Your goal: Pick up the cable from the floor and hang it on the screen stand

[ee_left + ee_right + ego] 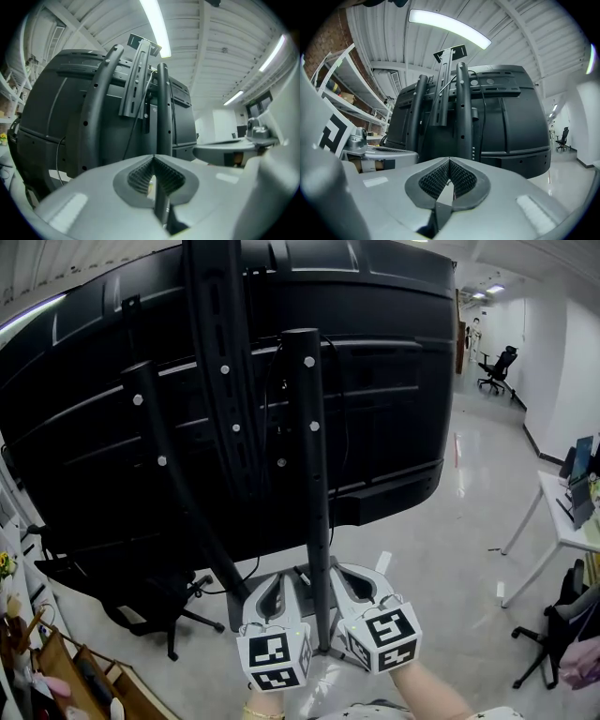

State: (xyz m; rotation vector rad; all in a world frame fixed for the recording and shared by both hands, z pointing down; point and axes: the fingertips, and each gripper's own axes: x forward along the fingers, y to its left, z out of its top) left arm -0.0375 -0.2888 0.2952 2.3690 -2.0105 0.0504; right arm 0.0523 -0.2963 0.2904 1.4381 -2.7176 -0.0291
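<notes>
In my head view the screen stand (314, 474) rises through frame centre, with the screen (394, 371) behind it filling the upper frame. The left hand-held gripper (270, 585) and right hand-held gripper (354, 579) flank its post at lower centre. A bench (560, 521) sits at the right edge, a chair (495, 369) at upper right.

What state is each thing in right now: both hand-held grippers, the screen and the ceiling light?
Left hand-held gripper, shut, nothing between its jaws.
Right hand-held gripper, shut, nothing between its jaws.
Screen, upright on its stand, back towards the head view.
Ceiling light, on.
</notes>
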